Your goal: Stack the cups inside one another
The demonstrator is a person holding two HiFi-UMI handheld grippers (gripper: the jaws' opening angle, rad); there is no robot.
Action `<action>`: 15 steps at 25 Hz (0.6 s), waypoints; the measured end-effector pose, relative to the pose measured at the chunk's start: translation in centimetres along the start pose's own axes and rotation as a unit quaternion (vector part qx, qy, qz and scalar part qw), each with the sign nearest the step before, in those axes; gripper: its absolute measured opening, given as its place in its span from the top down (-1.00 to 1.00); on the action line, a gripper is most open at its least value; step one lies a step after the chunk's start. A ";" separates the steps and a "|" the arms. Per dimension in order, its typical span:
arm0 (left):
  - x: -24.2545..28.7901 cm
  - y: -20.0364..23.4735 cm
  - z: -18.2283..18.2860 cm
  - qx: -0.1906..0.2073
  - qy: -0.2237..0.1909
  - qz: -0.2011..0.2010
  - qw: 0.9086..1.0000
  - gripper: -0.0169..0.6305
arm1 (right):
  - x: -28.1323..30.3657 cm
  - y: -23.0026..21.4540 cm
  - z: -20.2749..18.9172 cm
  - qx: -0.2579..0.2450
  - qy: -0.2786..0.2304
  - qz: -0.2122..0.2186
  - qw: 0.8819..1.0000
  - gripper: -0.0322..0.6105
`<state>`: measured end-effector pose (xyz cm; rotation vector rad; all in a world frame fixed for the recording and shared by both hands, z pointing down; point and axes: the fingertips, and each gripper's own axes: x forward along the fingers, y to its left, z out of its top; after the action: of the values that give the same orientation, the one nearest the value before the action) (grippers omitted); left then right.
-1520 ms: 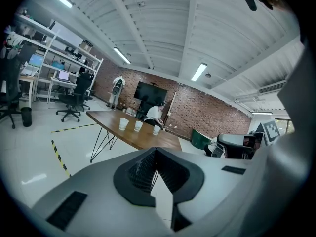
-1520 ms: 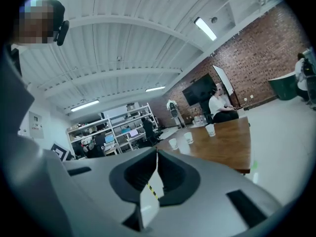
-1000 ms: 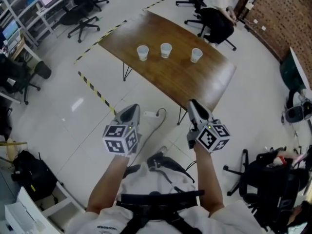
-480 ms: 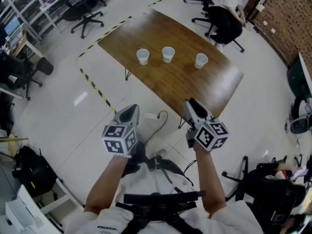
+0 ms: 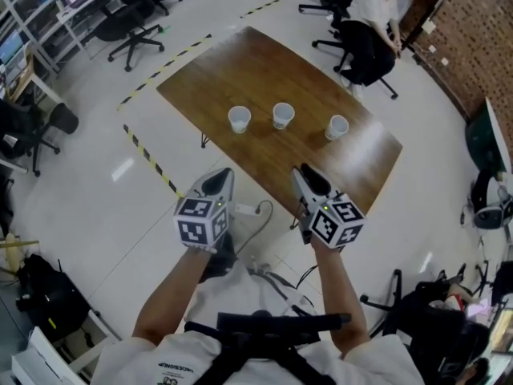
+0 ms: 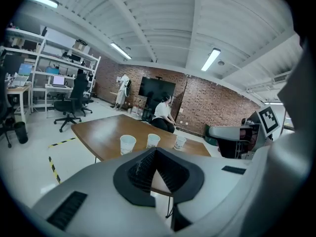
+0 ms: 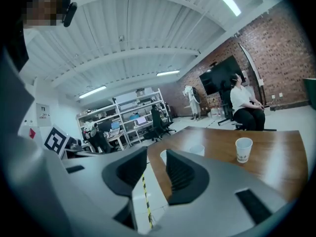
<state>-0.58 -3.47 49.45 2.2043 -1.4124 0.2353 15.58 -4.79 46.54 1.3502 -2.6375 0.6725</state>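
Note:
Three white paper cups stand apart in a row on the brown table (image 5: 264, 70): the left cup (image 5: 239, 119), the middle cup (image 5: 282, 115) and the right cup (image 5: 337, 127). Both grippers hover short of the table's near edge, pointing at the cups and holding nothing. My left gripper (image 5: 220, 175) has its tips together, shut; its own view shows all three cups (image 6: 127, 143) beyond the jaws (image 6: 155, 151). My right gripper (image 5: 298, 173) is open with a clear gap (image 7: 155, 157). Its view shows the right cup (image 7: 243, 149) in full and the other two partly hidden behind the jaws.
A seated person (image 5: 370, 10) is at the table's far side, with office chairs (image 5: 132, 22) around. Yellow-black floor tape (image 5: 148, 155) runs along the table's left. A power strip and cables (image 5: 248, 209) lie on the floor under the near edge. Shelving (image 5: 32, 22) stands at the left.
The table and cups have come closer in the head view. Both grippers have advanced together and their tips now reach the table's near edge.

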 end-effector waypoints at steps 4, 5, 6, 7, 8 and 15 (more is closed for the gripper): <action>2.5 2.8 1.8 -0.004 0.005 -0.005 1.000 0.96 | 3.9 -0.1 1.1 -0.015 0.013 -0.002 1.000 0.43; 3.1 3.3 2.2 -0.005 0.006 -0.007 1.000 0.96 | 4.9 -0.1 1.3 -0.022 0.018 -0.003 1.000 0.43; 3.7 3.8 2.5 -0.006 0.007 -0.009 1.000 0.95 | 5.8 -0.1 1.5 -0.029 0.024 -0.002 0.999 0.43; 4.1 4.4 2.8 -0.008 0.009 -0.011 1.000 0.95 | 6.8 0.0 1.6 -0.038 0.031 -0.002 0.999 0.43; 4.4 5.0 3.0 -0.009 0.010 -0.012 1.000 0.95 | 7.8 0.3 1.8 -0.048 0.037 -0.001 0.998 0.43; 6.1 8.6 3.5 -0.004 0.028 -0.024 0.999 0.95 | 13.9 1.9 2.2 -0.092 0.070 0.004 0.993 0.43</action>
<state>-5.98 -12.93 51.67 2.2059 -1.3266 0.2726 6.00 -15.10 47.92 1.1960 -2.5246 0.4902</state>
